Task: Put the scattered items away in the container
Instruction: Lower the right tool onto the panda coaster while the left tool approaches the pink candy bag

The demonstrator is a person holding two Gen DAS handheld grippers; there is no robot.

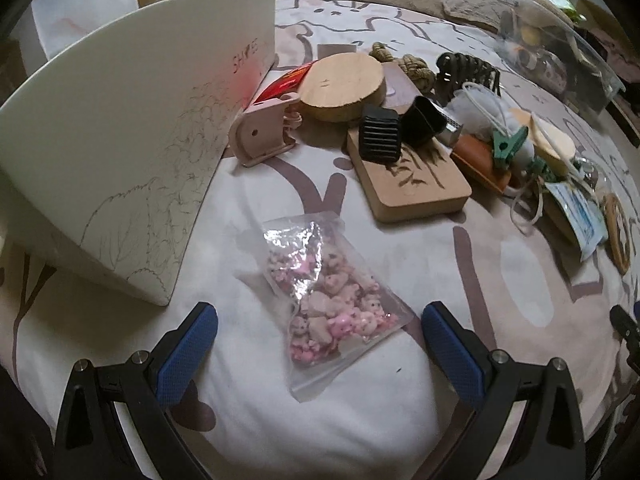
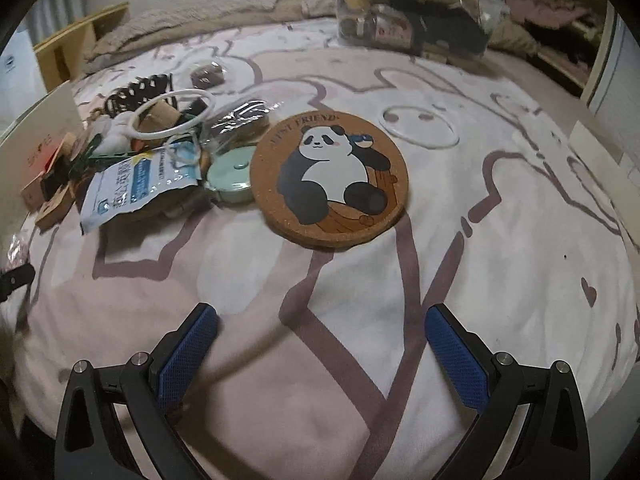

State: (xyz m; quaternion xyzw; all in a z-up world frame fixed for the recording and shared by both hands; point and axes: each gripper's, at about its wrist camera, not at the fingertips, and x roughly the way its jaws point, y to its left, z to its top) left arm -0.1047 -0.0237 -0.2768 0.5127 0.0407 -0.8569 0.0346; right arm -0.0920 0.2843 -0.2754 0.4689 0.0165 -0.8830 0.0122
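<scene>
Nearest, left gripper (image 1: pixel 319 322) spread wide around the bag of pink charms (image 1: pixel 329 300) on the blanket (image 1: pixel 360 420), holding nothing; right gripper (image 2: pixel 321 322) likewise wide and empty, short of the panda coaster (image 2: pixel 329 178). Pick-up stage by the look of it: next, closing on the bag, then carrying to the clear container (image 2: pixel 412 12) far off. Container contents blurred, top cut off.

We are seeing a clear zip bag of pink figurines (image 1: pixel 328 304) lying flat just ahead of the left gripper (image 1: pixel 320 344), between its spread fingers. A round cork panda coaster (image 2: pixel 329 178) is lying ahead of the right gripper (image 2: pixel 322 344); the clear container (image 2: pixel 412 12) is sitting far beyond.
</scene>
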